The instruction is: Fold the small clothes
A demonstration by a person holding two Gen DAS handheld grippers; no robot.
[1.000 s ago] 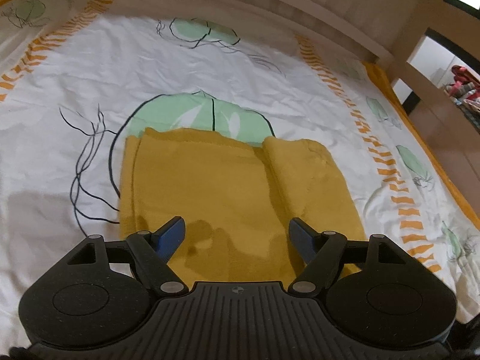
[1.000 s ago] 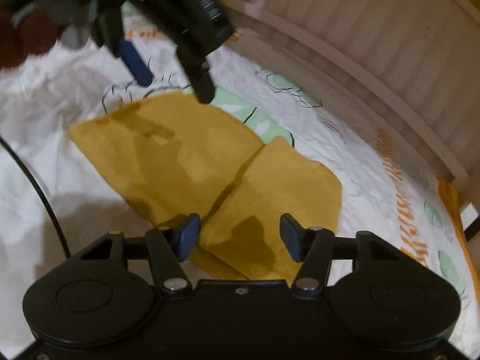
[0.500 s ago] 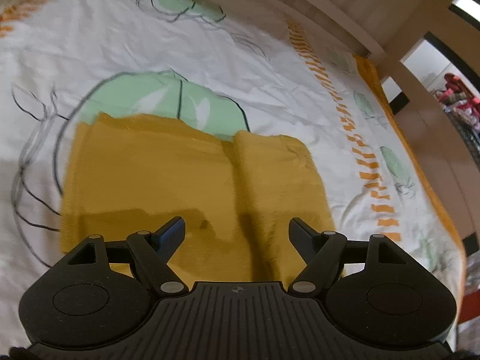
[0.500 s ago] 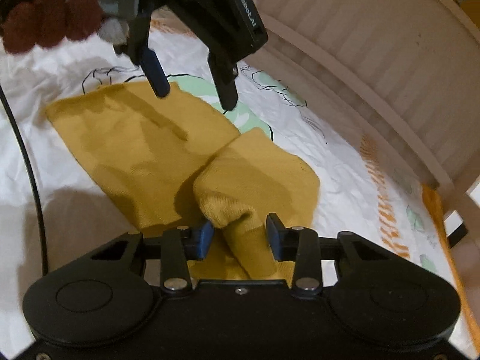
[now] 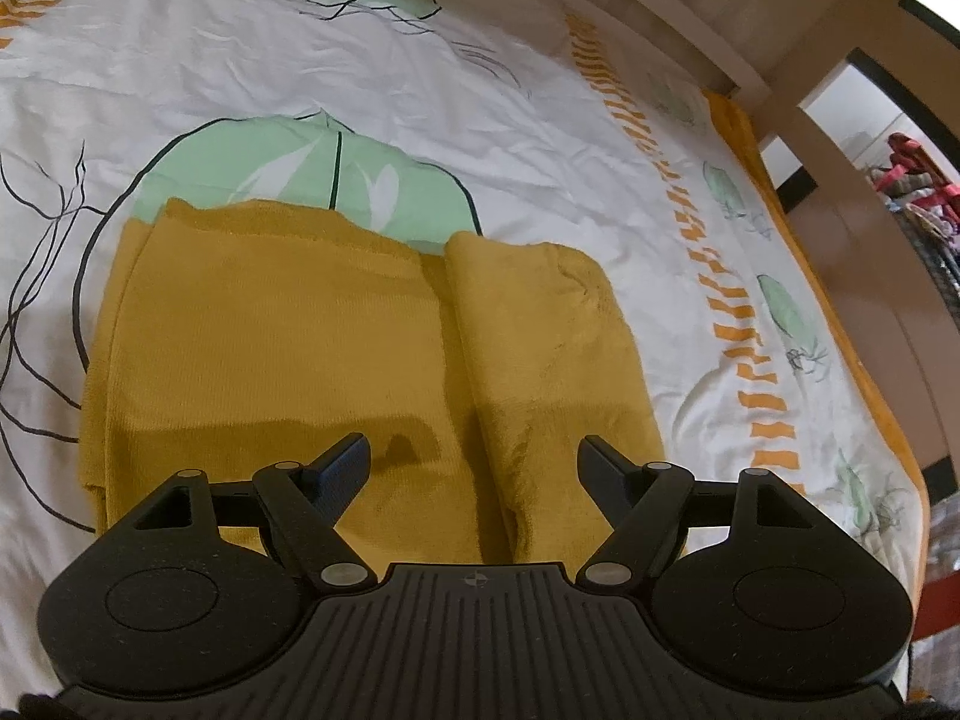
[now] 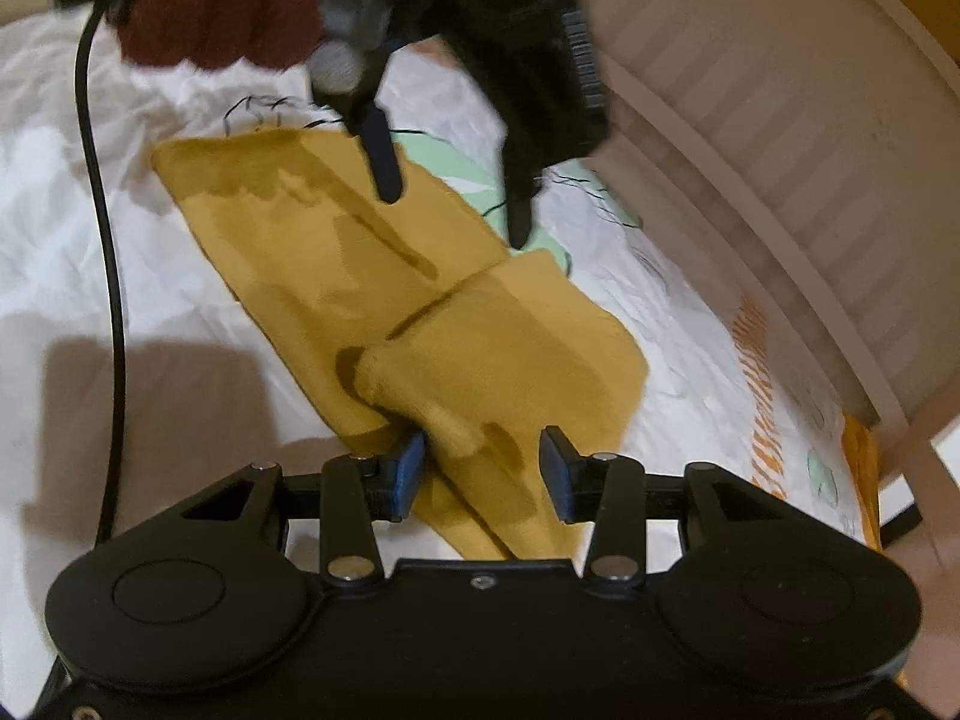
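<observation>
**Mustard garment half folded on the bed as one hand-held gripper loosens**

Left wrist view: the left hand-held gripper point(image 5: 474, 459) hangs over the near end of the mustard garment point(image 5: 288, 354), jaws spread wide with nothing between them. Over the past second it has drifted across and slightly lower, so the cloth now fills more of the frame. The garment lies flat on the printed bedsheet point(image 5: 540, 138), toward the middle of the bed, its far edge overlapping a green leaf print point(image 5: 300, 168); a folded flap point(image 5: 540, 324) rests along its side nearer the orange-striped edge of the bed.

Right wrist view: the right hand-held gripper point(image 6: 480, 471) sits at the garment's near corner, where a bunched ridge of cloth point(image 6: 432, 402) runs between the jaws. These closed on the cloth and have just been opening again; one pad touches the fabric, the other stands clear, so the pinch looks released or slack. That suggests the fold is being regripped, not yet carried over. Beyond, the left hand-held gripper point(image 6: 456, 210), in a person's gloved hand point(image 6: 216, 18), hovers open above the garment's far part.
</observation>
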